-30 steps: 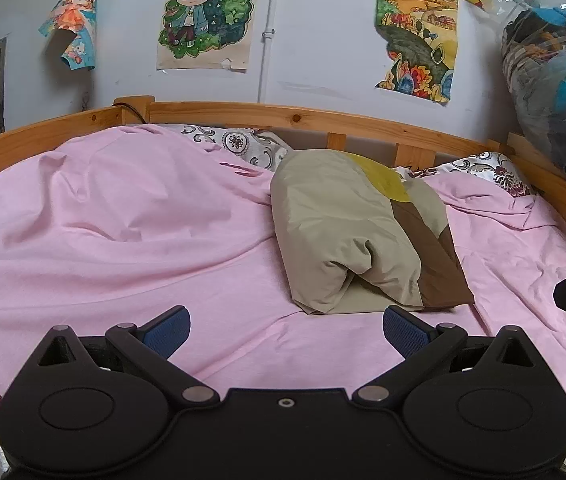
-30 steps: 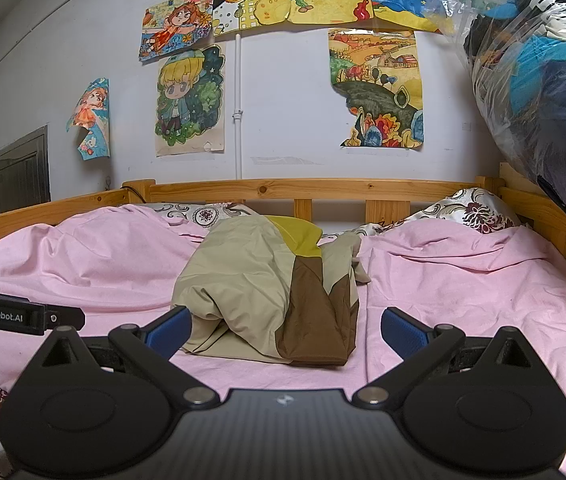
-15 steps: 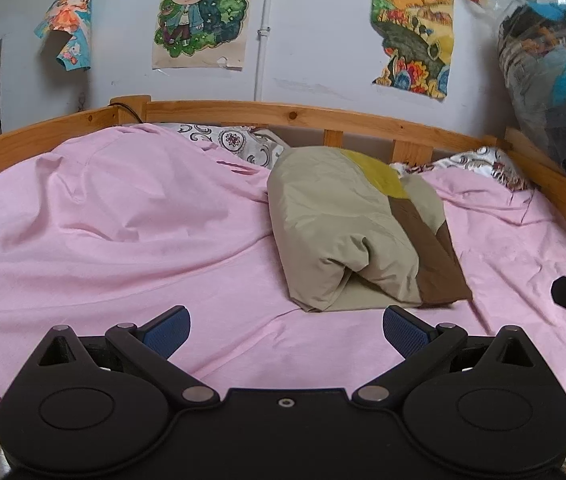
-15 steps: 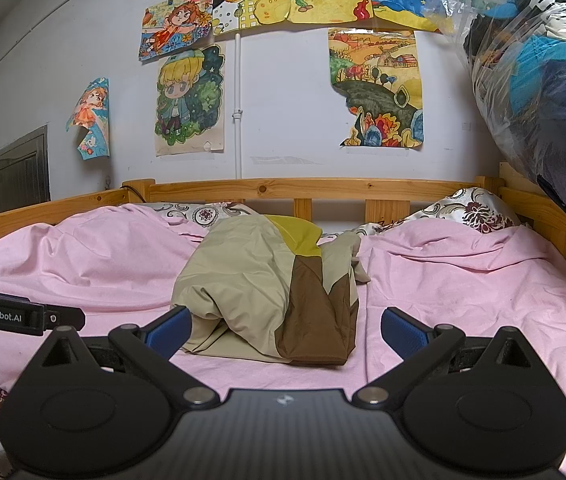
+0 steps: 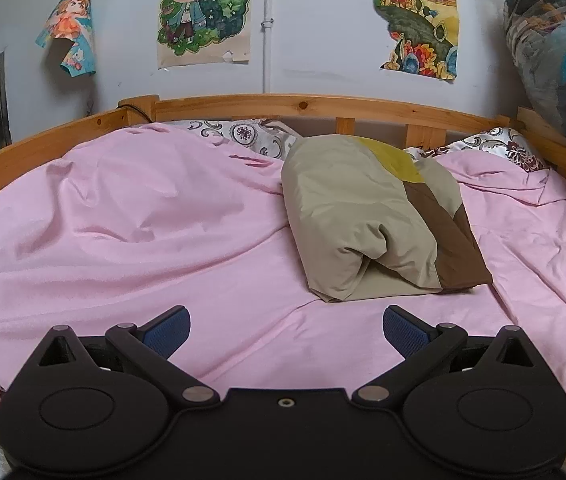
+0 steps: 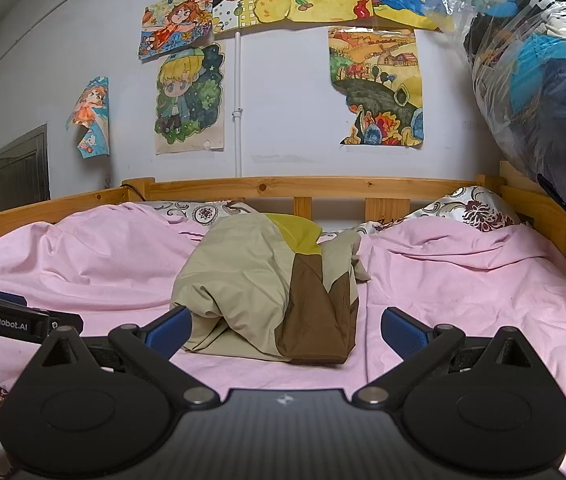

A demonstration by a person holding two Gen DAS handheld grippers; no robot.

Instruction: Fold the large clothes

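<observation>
- My left gripper [image 5: 286, 326] fills the bottom of its view, its blue-padded fingers [image 5: 167, 328] spread wide apart with nothing between them, only pink sheet below.
- My right gripper [image 6: 285, 327] sits likewise at the bottom of its view, fingers [image 6: 401, 330] wide apart and holding nothing.
- The folded beige garment with brown and mustard-yellow panels [image 5: 375, 216] lies on the rumpled pink bed sheet [image 5: 131, 216], centre-right in the left view and dead centre in the right view [image 6: 271, 288] (its near folded edge appears just beyond my right fingertips).
- A wooden bed frame [image 6: 303, 186] runs across the middle of both views behind the garment, with patterned floral pillows [image 6: 471, 208] tucked against it.
- Colourful drawings on paper [image 6: 377, 88] hang on the pale wall in the upper part of the frame.
- A clear plastic bag stuffed with dark and blue clothing [image 6: 539, 92] occupies the upper right.
- The side of my left gripper, lettered GenRobot.AI, shows at the left edge of the right view.
</observation>
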